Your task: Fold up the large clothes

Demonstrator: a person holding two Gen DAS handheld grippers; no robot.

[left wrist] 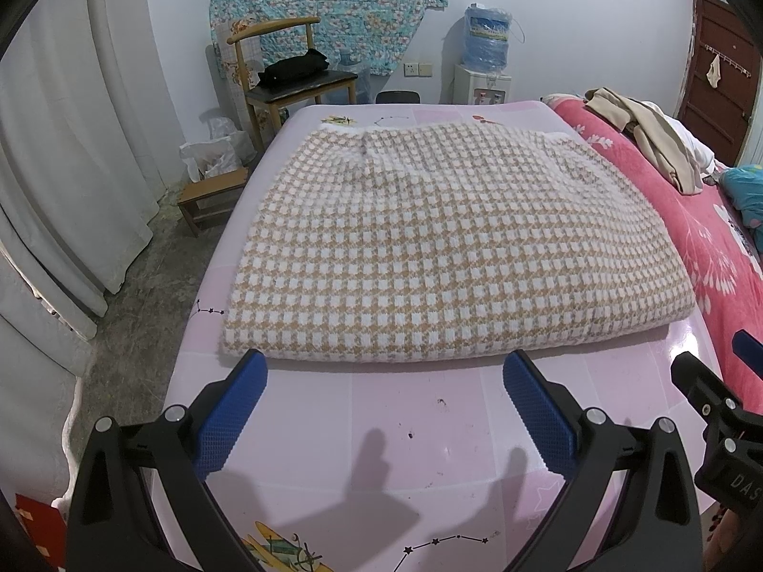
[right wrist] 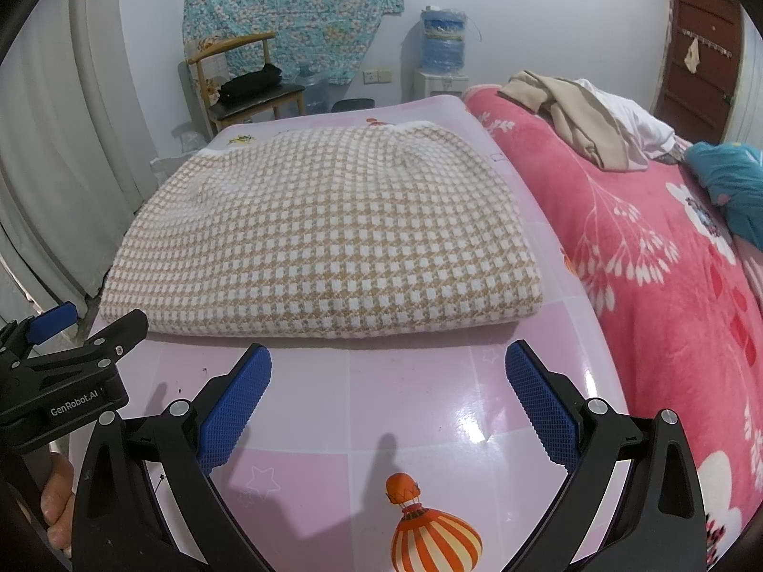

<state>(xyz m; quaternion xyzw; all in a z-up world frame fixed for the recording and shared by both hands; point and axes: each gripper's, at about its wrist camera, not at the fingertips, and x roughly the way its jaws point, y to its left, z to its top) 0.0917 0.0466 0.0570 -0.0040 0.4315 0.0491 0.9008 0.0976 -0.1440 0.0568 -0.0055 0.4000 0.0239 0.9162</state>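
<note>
Sweater (left wrist: 448,248), tan/white houndstooth knit, folded flat w/ neat edges.

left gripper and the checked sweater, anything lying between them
Nothing: only bare pink table between the open left gripper and the folded sweater, in the left wrist view.

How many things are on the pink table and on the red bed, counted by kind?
Checked folded garment on the pink table: 1
Beige garment on the red bed: 1
White cloth: 1
Teal cloth: 1
Total: 4
</note>
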